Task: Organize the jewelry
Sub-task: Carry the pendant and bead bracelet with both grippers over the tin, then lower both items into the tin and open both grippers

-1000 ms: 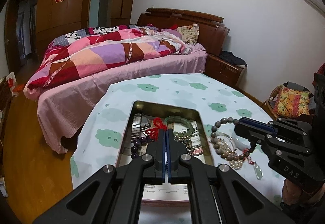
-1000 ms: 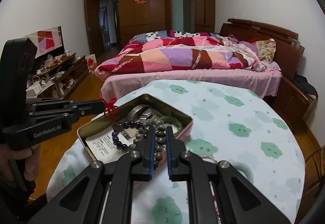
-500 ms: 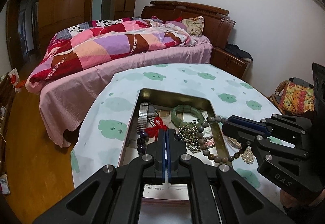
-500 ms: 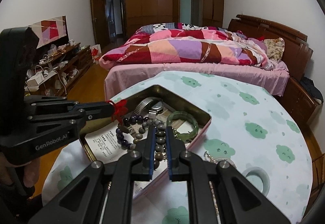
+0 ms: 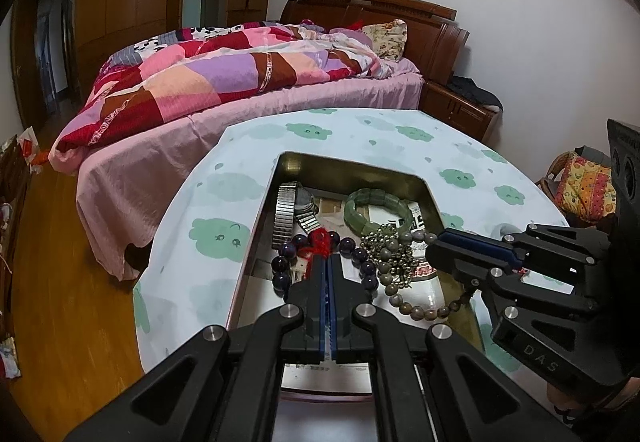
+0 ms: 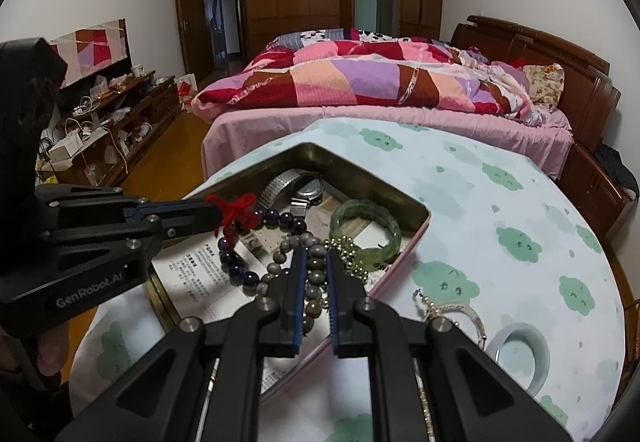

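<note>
Hiding grey bead strand (image 6: 312, 284) between right gripper (image 6: 313, 262) fingers, left gripper (image 5: 329, 274) pinching red tassel (image 5: 320, 242).

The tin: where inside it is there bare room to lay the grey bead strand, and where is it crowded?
In the tin, the bare patch is the printed paper lining at the near end, bordered by the purple beads. The far half is crowded: watch, green bangle, metal bead chain. The right gripper holds the grey bead strand.

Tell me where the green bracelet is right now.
The green bracelet lies inside the tin, in its right far corner, right of the watch and just beyond the gold bead chain, in both views.
</note>
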